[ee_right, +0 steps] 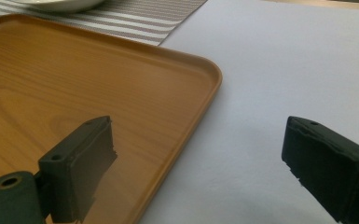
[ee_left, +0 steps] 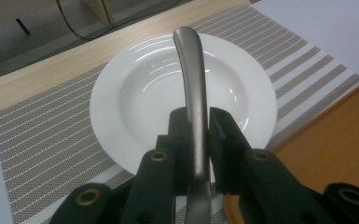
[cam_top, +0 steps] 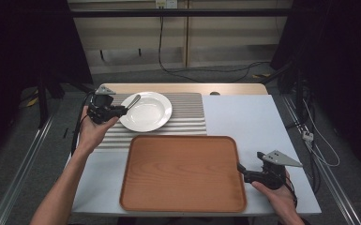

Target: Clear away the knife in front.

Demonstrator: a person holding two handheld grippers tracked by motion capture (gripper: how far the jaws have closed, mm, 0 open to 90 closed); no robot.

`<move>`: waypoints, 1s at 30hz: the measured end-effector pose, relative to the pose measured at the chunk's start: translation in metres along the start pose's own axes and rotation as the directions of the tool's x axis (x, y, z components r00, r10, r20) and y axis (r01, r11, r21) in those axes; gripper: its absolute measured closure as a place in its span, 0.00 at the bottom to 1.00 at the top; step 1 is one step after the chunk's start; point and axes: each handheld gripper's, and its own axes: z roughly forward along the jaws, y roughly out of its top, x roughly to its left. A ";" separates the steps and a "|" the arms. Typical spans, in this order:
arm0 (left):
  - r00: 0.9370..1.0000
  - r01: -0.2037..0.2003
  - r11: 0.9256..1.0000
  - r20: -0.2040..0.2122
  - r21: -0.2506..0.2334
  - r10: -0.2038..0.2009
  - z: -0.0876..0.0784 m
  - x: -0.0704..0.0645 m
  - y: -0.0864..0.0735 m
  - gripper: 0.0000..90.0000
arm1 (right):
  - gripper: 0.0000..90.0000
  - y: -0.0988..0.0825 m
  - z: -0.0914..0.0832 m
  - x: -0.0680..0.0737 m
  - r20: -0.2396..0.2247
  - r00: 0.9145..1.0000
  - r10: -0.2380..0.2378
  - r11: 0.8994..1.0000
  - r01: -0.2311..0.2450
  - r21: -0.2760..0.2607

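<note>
The right gripper (cam_top: pixel 240 168) sits at the near right of the desk (cam_top: pixel 244 117), held in the person's right hand (cam_top: pixel 276 194) just beside the right edge of the wooden tray (cam_top: pixel 183 173). Its 2 jaws stand wide apart with nothing between them; in the right gripper view (ee_right: pixel 198 154) one jaw hangs over the tray's rim (ee_right: pixel 186 135) and the other over the bare desk surface (ee_right: pixel 284 70). The tray lies flat at the near middle of the desk.

Farther back on the left, the left hand (cam_top: pixel 94 133) holds the left gripper (cam_top: pixel 122 110) over the striped placemat (cam_top: pixel 187 117), at the left rim of the white plate (cam_top: pixel 152 112). Its jaws are clamped on a metal utensil handle (ee_left: pixel 193 88), gripped near the middle of its length. The handle (cam_top: pixel 133 101) projects forward from the jaws and hangs above the plate's left side. In the left gripper view, the handle's rounded end lies over the plate's bowl (ee_left: pixel 144 93). Whether the handle touches the plate cannot be determined. The plate rests on the placemat (ee_left: pixel 51 135), behind the tray.
</note>
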 end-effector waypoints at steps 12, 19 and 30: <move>0.999 -0.008 1.000 0.031 -0.008 0.008 -0.011 -0.026 -0.008 0.89 | 0.10 0.000 0.000 0.001 0.000 1.000 0.000 1.000 0.000 0.001; 0.999 -0.010 1.000 0.043 0.003 0.010 -0.013 -0.040 -0.013 0.89 | 0.10 0.001 0.000 0.001 0.001 1.000 -0.002 1.000 0.002 0.000; 0.997 -0.044 0.999 0.063 0.016 0.043 -0.015 -0.065 -0.018 0.89 | 0.10 0.001 0.001 0.002 -0.004 1.000 -0.008 1.000 0.008 -0.001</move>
